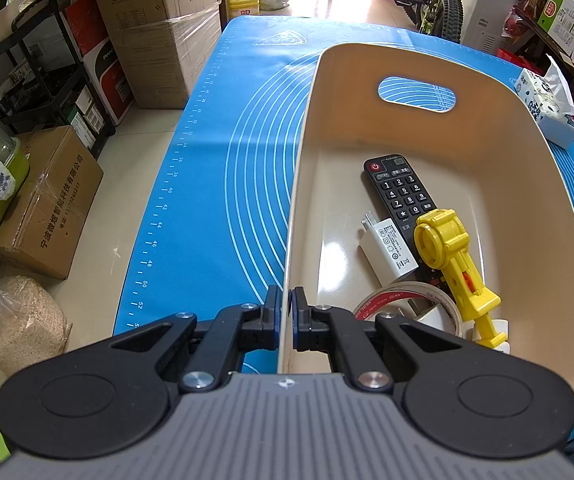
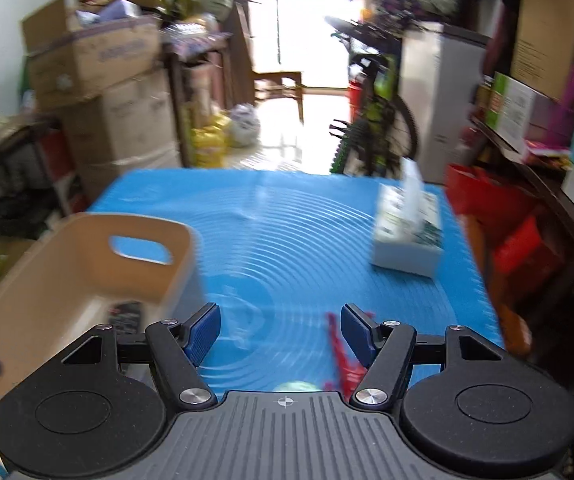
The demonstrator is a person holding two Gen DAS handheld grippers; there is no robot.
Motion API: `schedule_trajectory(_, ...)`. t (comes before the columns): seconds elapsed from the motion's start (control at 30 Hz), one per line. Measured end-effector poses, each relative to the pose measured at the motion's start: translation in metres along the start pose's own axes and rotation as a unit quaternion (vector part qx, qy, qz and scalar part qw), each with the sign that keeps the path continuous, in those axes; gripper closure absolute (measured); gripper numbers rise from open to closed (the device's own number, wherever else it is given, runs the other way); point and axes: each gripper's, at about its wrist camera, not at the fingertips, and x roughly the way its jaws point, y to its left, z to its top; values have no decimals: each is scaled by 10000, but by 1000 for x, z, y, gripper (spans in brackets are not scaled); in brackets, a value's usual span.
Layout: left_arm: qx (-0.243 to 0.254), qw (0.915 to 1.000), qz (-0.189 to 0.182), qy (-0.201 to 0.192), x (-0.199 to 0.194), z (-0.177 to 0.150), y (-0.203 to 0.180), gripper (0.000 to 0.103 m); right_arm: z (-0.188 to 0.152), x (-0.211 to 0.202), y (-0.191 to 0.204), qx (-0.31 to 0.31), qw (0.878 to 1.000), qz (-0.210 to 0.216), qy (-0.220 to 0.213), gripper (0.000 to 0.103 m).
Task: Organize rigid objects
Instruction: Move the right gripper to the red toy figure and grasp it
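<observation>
Remote control [image 1: 401, 196] keys 1–9, 0, TV/AV, blue mat [image 1: 207, 184] ruler 36–52, cardboard box [image 1: 47, 208] 宁波微鹅智能科技有限公司

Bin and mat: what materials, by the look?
Beige bin: likely hard plastic, smooth semi-gloss; thin moulded wall, cut-out handle, light glare on its floor. Blue mat: probably silicone or soft vinyl, matte, printed white rings and ruler marks, lying flat.
</observation>
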Motion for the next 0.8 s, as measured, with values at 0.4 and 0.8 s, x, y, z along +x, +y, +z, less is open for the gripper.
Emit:
schedule_trajectory(0.4,4,10000,5,-1,0,0,0,96,-27,62,-68,393,9948,-578,735,30)
schedule_trajectory(0.8,3,10000,7,-2,0,0,2,96,-43,108,-62,245,9922,-484,1119,32)
